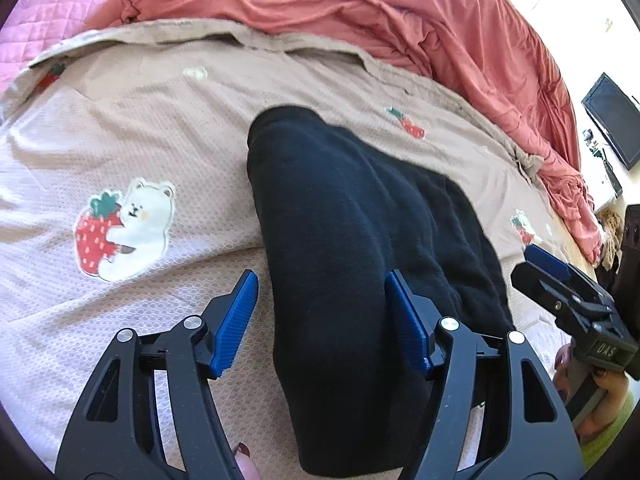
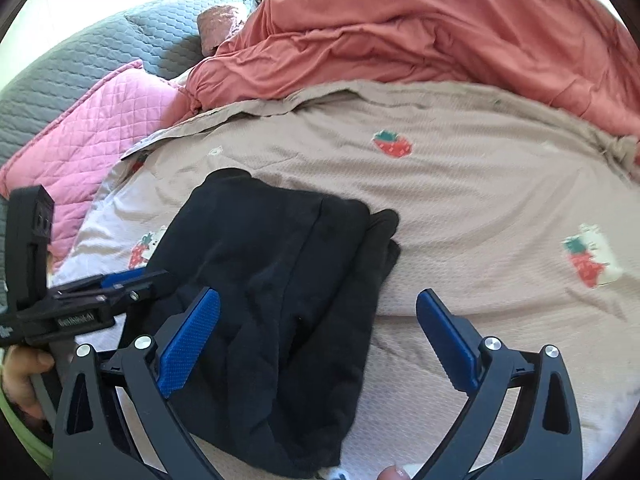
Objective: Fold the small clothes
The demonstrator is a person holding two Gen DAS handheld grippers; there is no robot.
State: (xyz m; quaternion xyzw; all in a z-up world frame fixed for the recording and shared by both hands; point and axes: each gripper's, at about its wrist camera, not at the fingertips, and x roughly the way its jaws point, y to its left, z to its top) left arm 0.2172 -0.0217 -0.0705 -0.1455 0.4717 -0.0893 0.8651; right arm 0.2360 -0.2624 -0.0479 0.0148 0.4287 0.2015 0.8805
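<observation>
A black garment, folded into a long strip, lies on the beige strawberry-print bedspread. My left gripper hovers over its near end with the jaws apart. The left pad stands clear of the cloth's edge and the right pad is above the cloth. In the right wrist view the same garment shows layered folds. My right gripper is wide open over its near right edge and nothing is pinched. Each gripper also shows in the other's view, the right gripper and the left gripper.
A crumpled red duvet is bunched along the far side of the bed. A pink quilted pillow and a grey quilt lie at the far left. A dark screen stands beyond the bed at the right.
</observation>
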